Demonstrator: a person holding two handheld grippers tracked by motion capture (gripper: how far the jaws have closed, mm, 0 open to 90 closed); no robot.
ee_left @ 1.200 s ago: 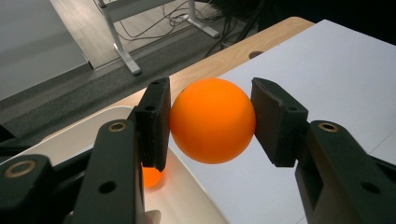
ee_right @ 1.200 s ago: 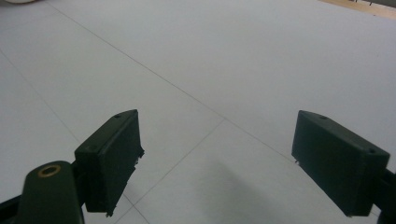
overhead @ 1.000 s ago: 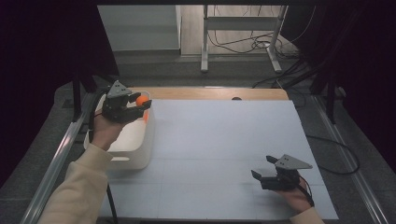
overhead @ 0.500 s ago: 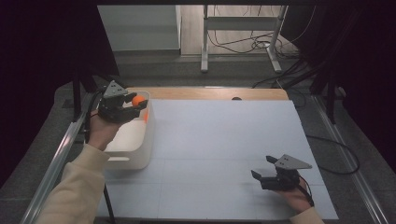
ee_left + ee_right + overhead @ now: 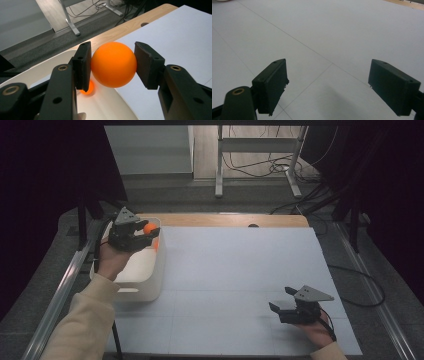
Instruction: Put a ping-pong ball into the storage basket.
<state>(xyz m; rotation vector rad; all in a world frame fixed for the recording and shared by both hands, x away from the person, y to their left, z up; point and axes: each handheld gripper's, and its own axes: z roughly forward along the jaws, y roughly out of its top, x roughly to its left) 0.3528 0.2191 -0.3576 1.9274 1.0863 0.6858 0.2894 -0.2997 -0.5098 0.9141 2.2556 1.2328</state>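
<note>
Resting low at the near right of the table, the right gripper (image 5: 282, 300) sits in the person's right hand (image 5: 315, 327). Its two black jaws stand wide apart with nothing between them; in the right gripper view they frame bare white table surface (image 5: 332, 32) crossed by thin seam lines.

Farther back on the left, a cream sleeve (image 5: 85, 320) comes up from the bottom edge and leads to the left hand (image 5: 111, 262), which holds the left gripper (image 5: 150, 231) above a white bin (image 5: 145, 287). The bin stands at the left edge of the white surface, its near wall showing a handle slot.

The left gripper's jaws are clamped on an orange ball (image 5: 114, 64), one pad pressing each side. The ball hangs in the air over the far part of the bin, close to its right rim. In the left gripper view, a small orange glow (image 5: 87, 89) shows on the bin's inner wall just below the ball; whether it is a reflection or a second ball cannot be told.

Beyond the white surface runs a strip of bare wooden tabletop (image 5: 225, 220). Behind it, on the grey floor, stand metal table legs (image 5: 219, 175) and a tangle of dark cables (image 5: 260, 165).
</note>
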